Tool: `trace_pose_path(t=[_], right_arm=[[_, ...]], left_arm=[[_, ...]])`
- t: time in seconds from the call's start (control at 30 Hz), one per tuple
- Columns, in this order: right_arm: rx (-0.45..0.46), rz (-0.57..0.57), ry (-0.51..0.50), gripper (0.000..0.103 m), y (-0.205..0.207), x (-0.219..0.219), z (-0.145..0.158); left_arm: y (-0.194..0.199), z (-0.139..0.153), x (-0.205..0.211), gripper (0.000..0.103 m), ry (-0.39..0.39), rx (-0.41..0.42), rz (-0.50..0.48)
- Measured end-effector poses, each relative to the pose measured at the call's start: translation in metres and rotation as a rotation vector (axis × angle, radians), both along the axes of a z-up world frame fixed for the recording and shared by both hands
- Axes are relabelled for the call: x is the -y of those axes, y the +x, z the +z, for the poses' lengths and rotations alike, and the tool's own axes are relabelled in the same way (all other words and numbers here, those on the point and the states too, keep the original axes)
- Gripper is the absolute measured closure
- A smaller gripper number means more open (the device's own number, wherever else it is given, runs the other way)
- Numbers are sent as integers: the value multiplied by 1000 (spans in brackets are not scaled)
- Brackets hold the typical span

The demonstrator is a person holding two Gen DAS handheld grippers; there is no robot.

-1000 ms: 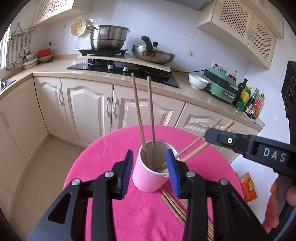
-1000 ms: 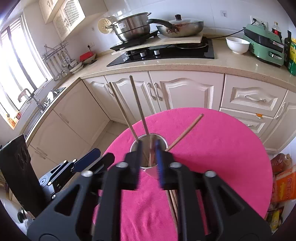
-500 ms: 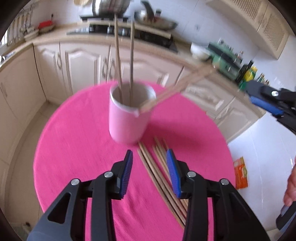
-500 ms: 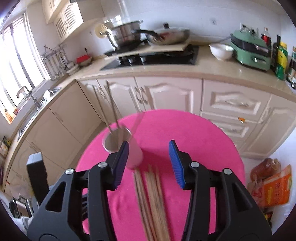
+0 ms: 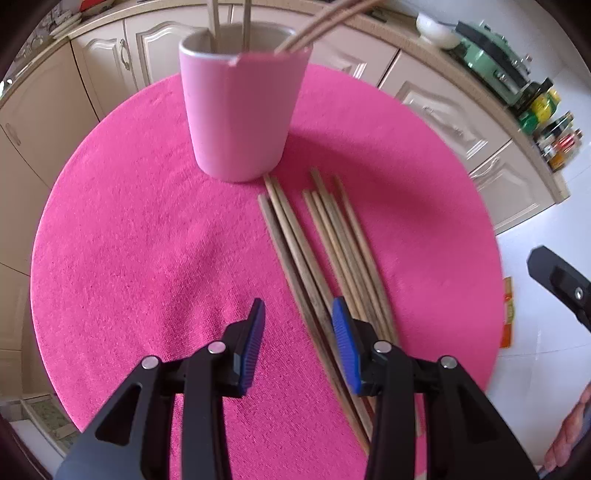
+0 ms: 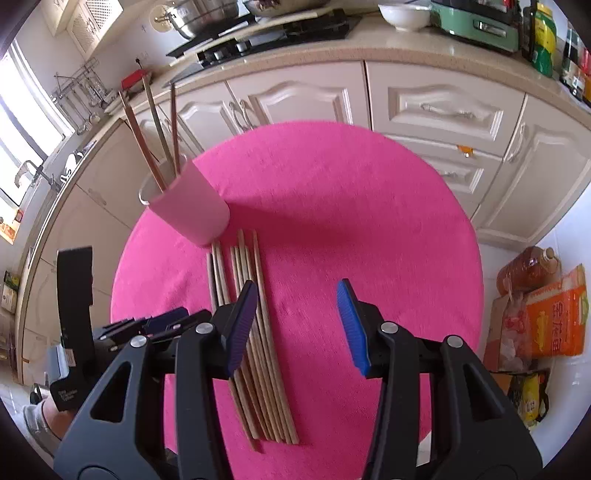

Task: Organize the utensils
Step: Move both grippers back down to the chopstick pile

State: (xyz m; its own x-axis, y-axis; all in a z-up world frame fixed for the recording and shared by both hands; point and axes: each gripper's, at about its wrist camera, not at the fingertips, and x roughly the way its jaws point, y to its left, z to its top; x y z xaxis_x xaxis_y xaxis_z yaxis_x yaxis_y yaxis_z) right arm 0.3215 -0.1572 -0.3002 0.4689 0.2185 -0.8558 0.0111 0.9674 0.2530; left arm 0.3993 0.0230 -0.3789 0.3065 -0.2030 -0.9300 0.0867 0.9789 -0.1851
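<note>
Your left gripper (image 5: 295, 332) is nearer, open and empty, over the chopsticks (image 5: 317, 258) whose long axis runs toward the cup (image 5: 240, 110) at upper centre.

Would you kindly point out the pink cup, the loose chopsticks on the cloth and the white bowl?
pink cup (image 5: 240, 118), left wrist view, front wall.
loose chopsticks (image 6: 258, 347), right wrist view, middle of the bundle.
white bowl (image 6: 404, 16), right wrist view, outer side.

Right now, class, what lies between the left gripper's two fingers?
In the left wrist view, the left gripper straddles loose chopsticks lying on the pink cloth.
</note>
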Motion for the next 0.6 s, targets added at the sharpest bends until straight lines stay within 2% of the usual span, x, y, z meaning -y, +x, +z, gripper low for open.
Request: trace_pose_path(t=[0.2,0.4,0.6], right_arm=[[-21,6,10,58,-4,3,-8],[-36,6,22,58,-3,5,-13],[-52,22,18,58,1,1,-17]], left_arm=[[-1,-22,3,65,72,-50,30],[10,-22,12,65,86,-71,35],[24,-24,25,60,150,-106,27]])
